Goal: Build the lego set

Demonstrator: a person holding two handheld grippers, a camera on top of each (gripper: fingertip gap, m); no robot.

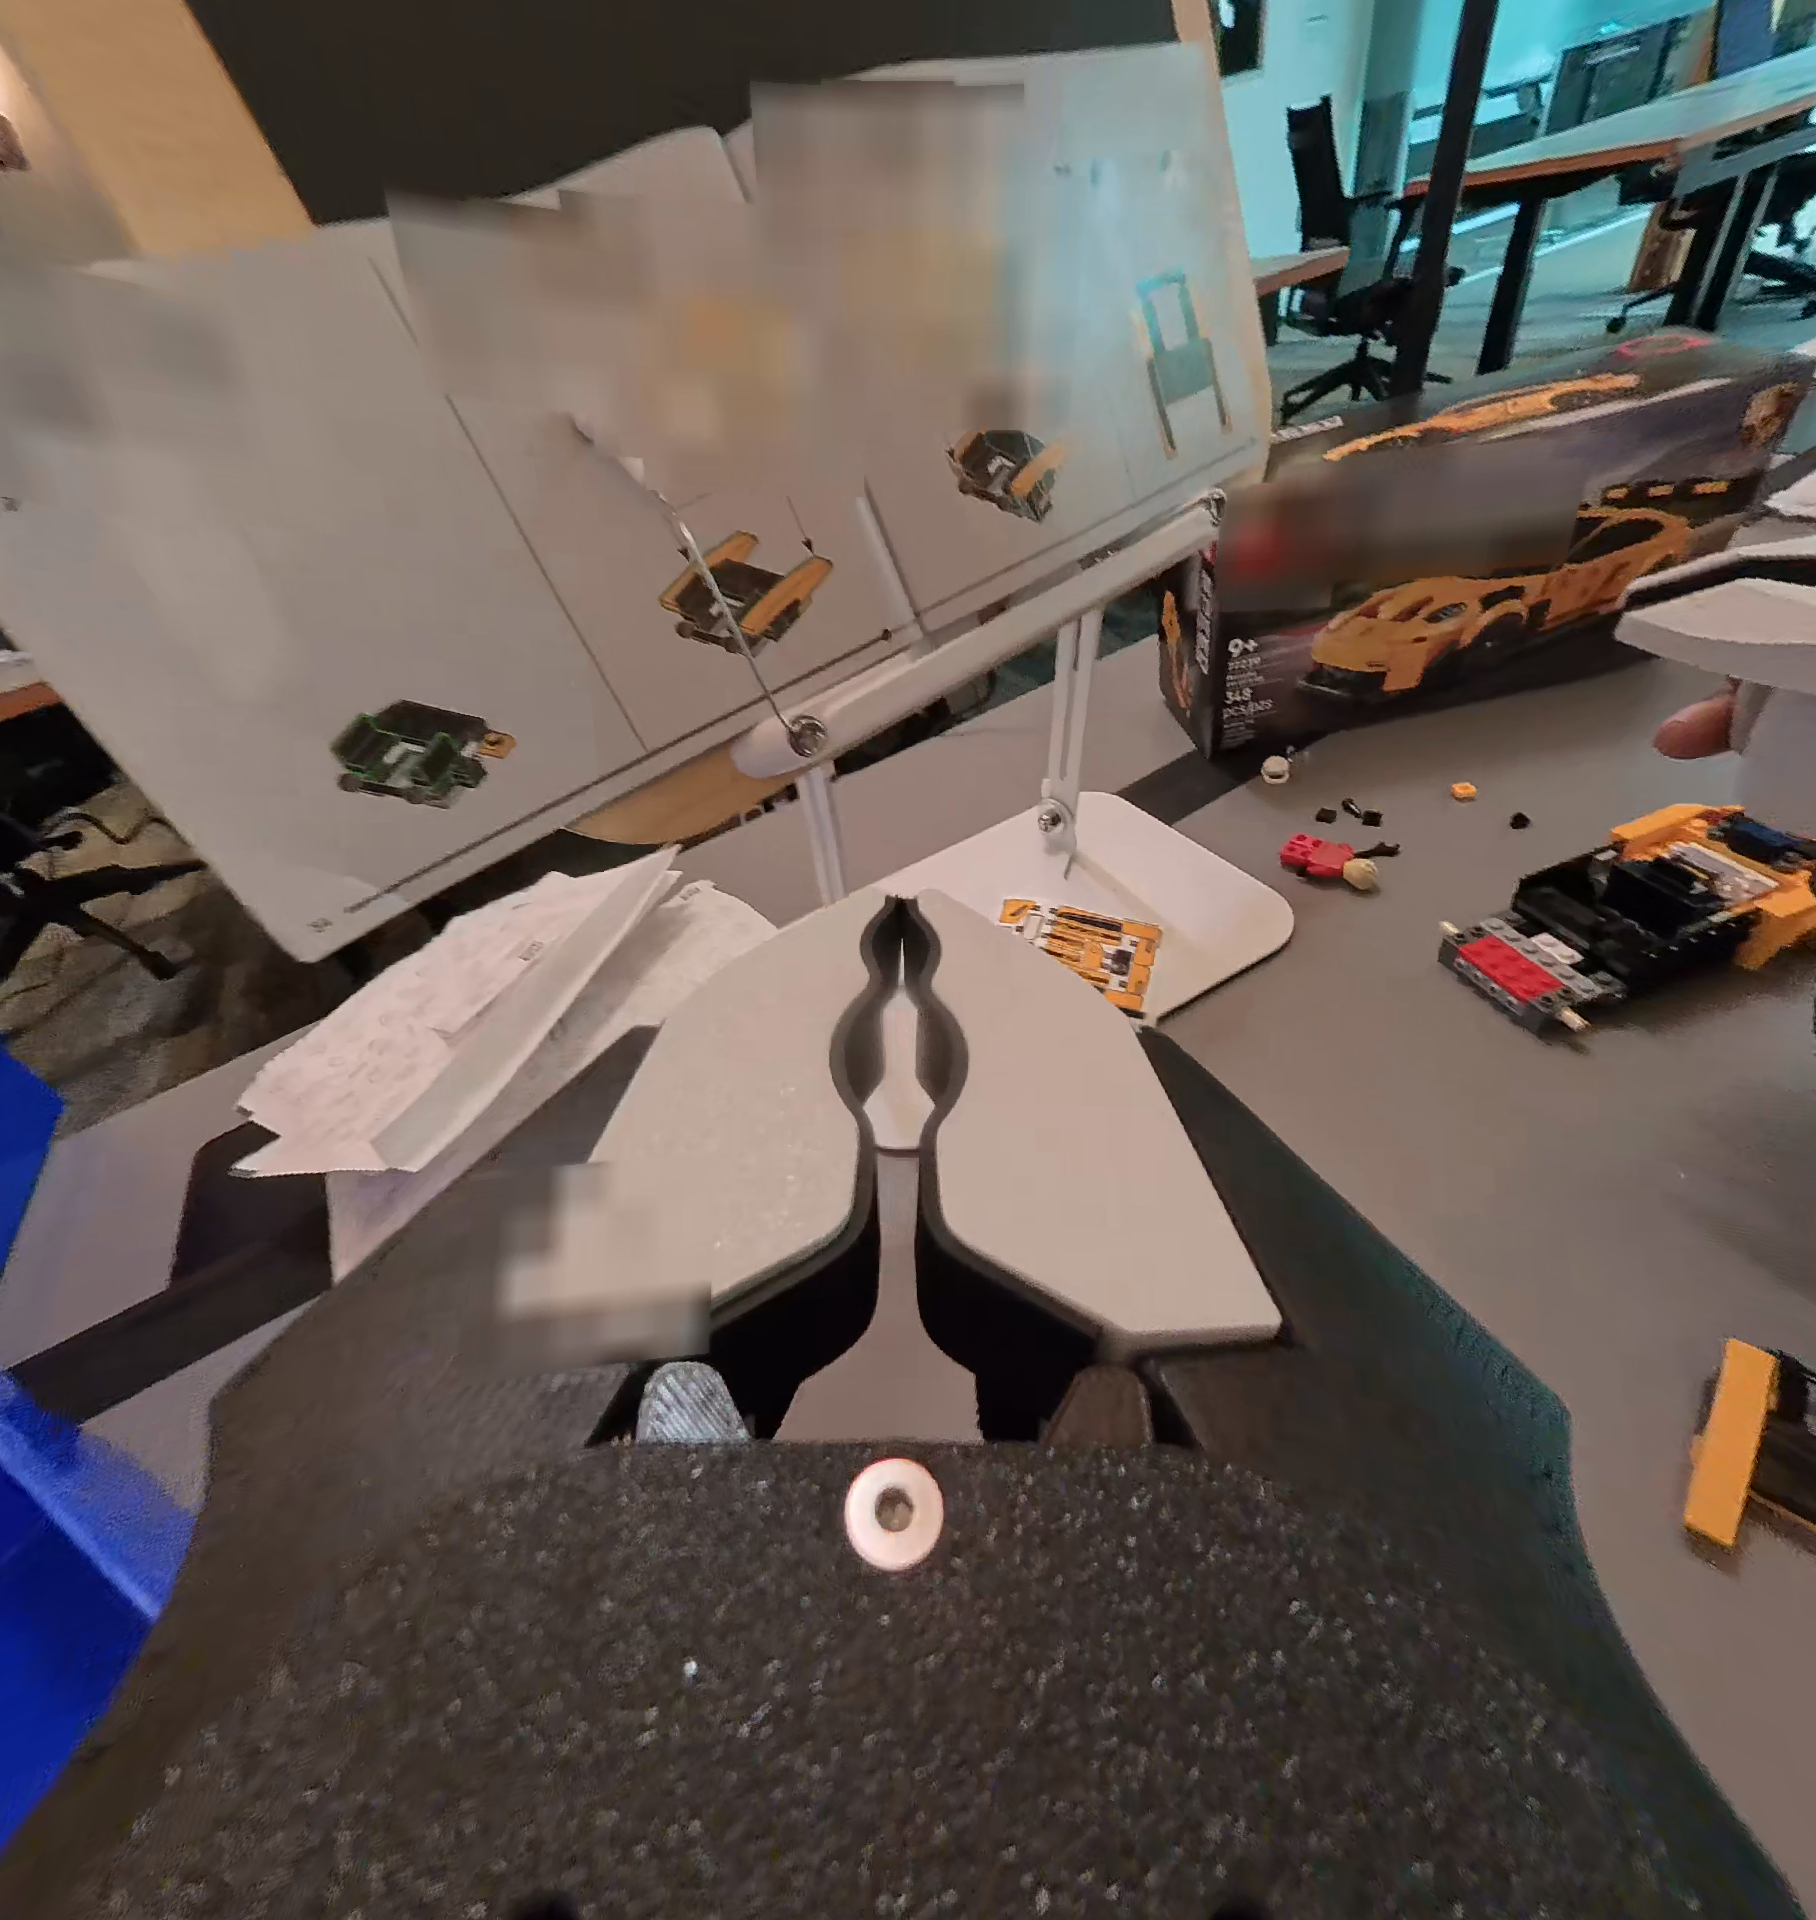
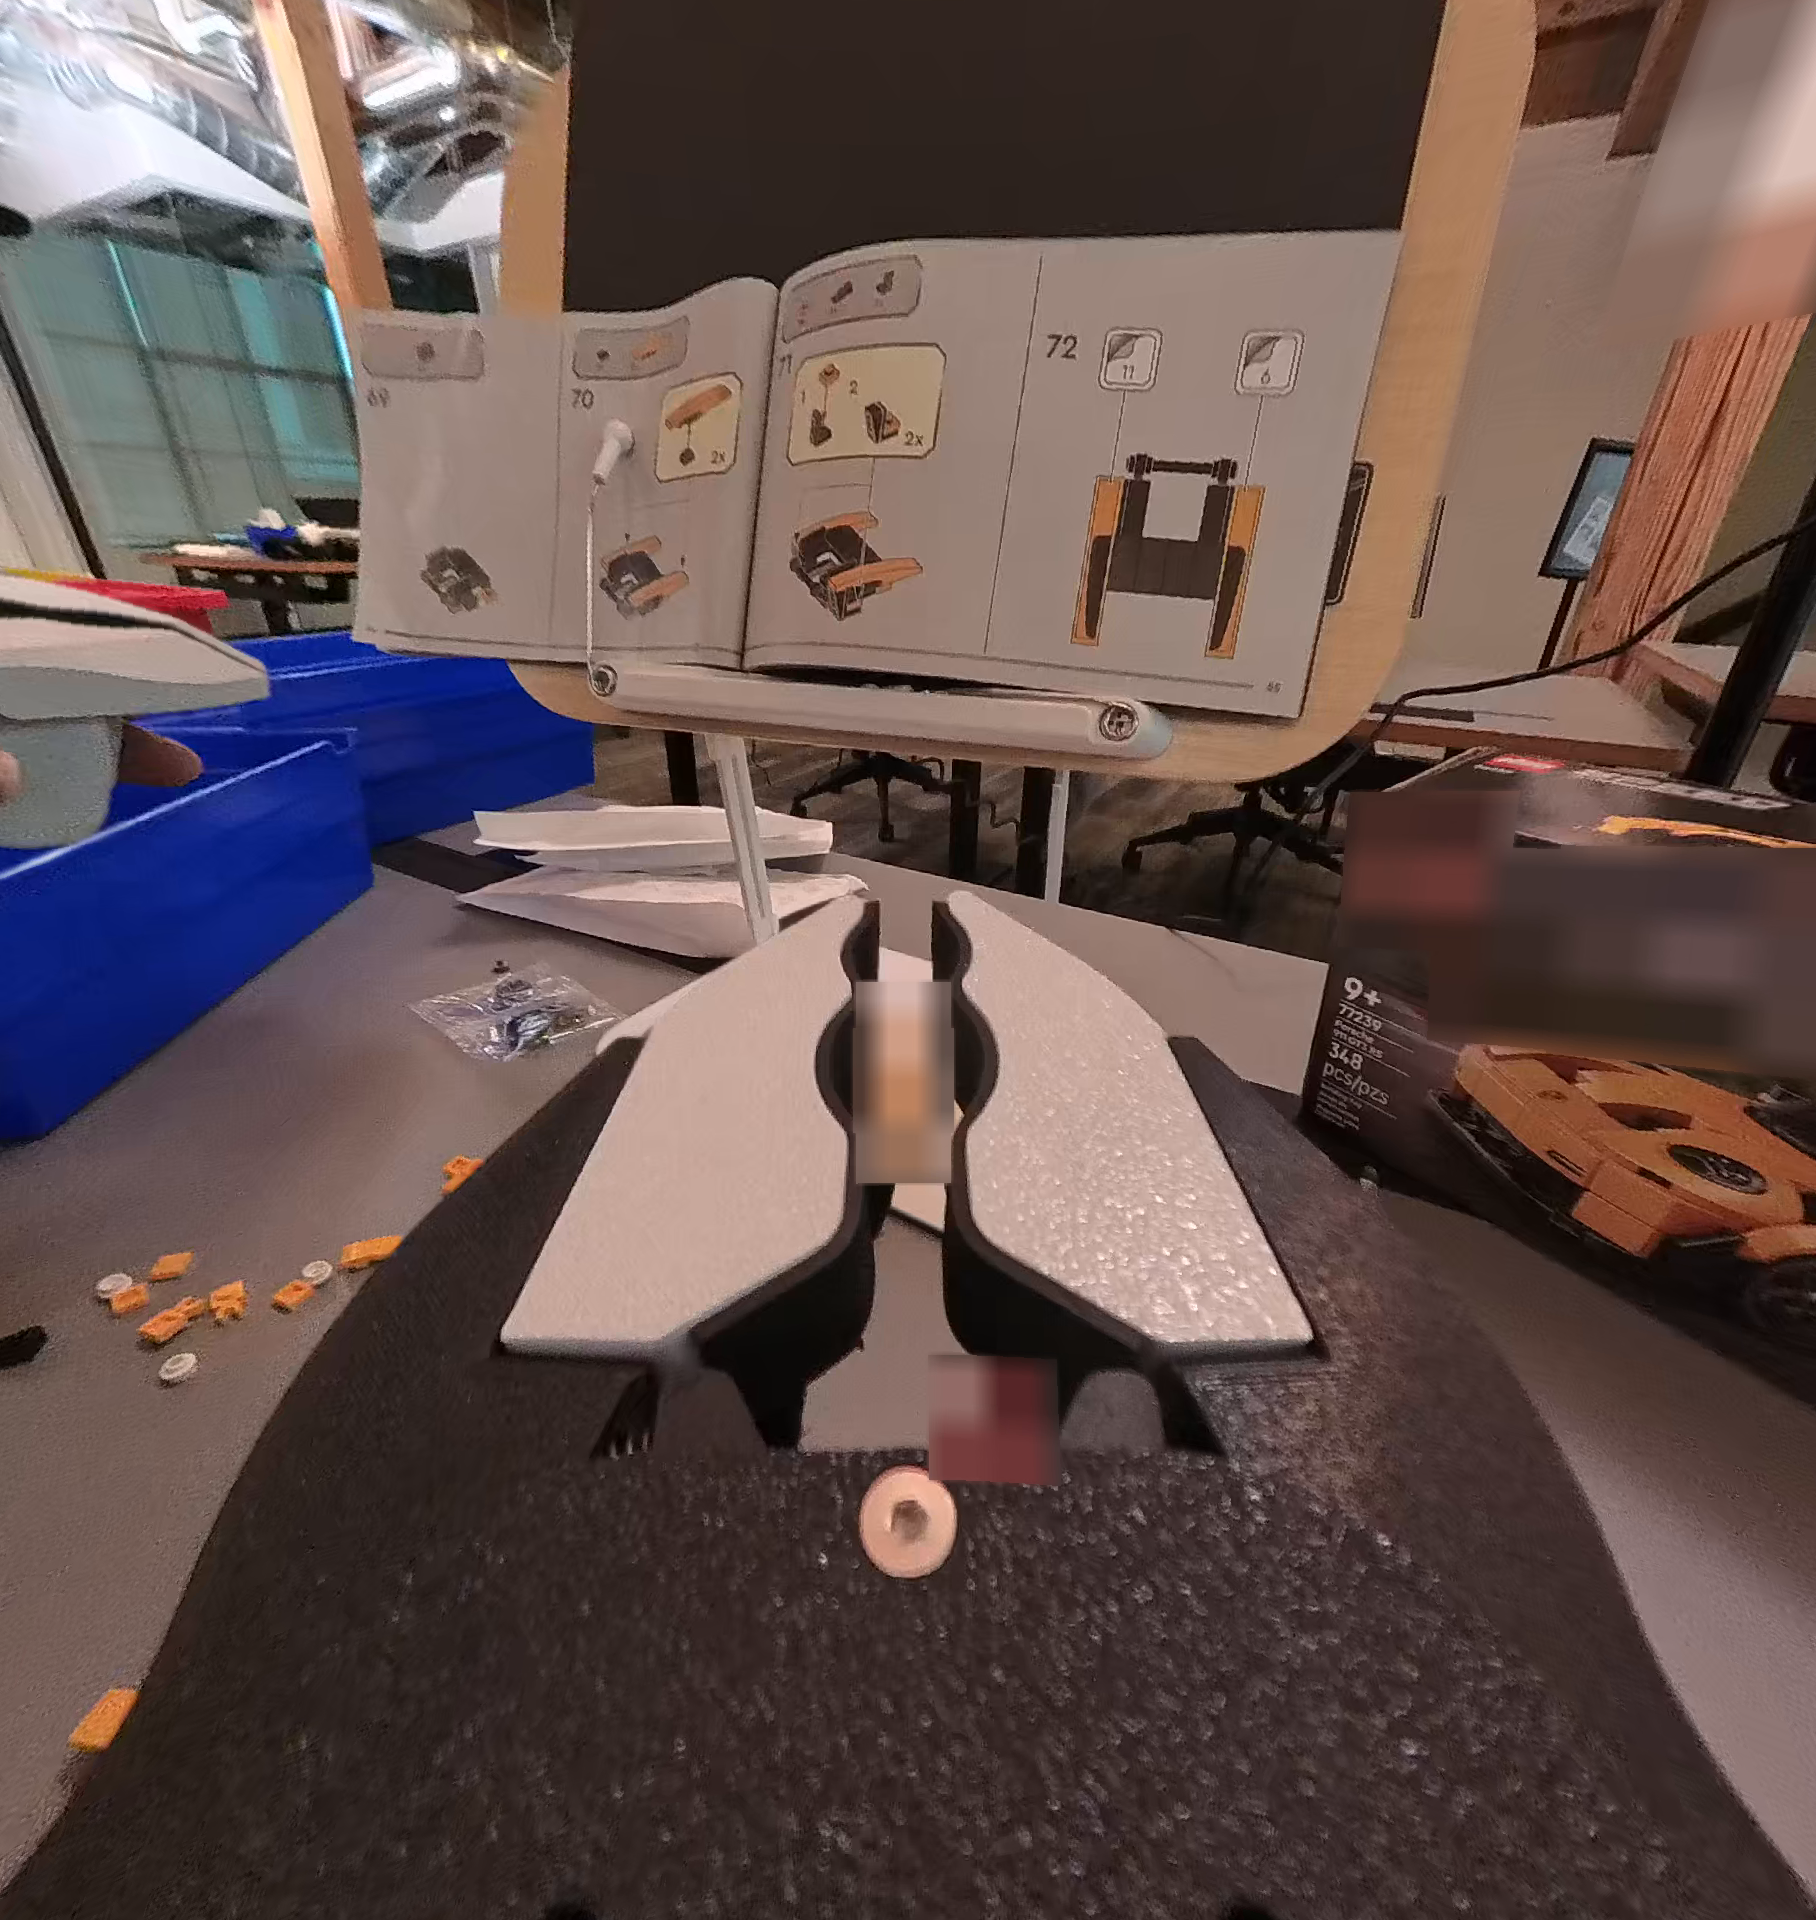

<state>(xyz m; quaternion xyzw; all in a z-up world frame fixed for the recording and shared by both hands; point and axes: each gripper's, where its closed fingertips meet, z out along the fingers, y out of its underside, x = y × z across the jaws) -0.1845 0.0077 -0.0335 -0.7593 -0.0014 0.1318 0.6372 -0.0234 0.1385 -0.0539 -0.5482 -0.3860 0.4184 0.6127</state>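
Observation:
My left gripper is shut with nothing between its tips and hovers over the grey table, pointing at the stand's white base. My right gripper is slightly open, and I see nothing held in it. An open instruction booklet rests on a stand. A partly built black, orange and red lego car sits to the right in the left wrist view. A black and orange sub-assembly lies nearer, at the right edge. Loose orange and grey pieces lie left of the right gripper.
The lego box stands at the right. Blue bins line the left side. A sticker sheet lies on the stand base. A minifigure, folded papers and a small parts bag are on the table. Tip to tip, the grippers are about 20 cm apart. The minifigure lies around 20 cm away from my right fingertips.

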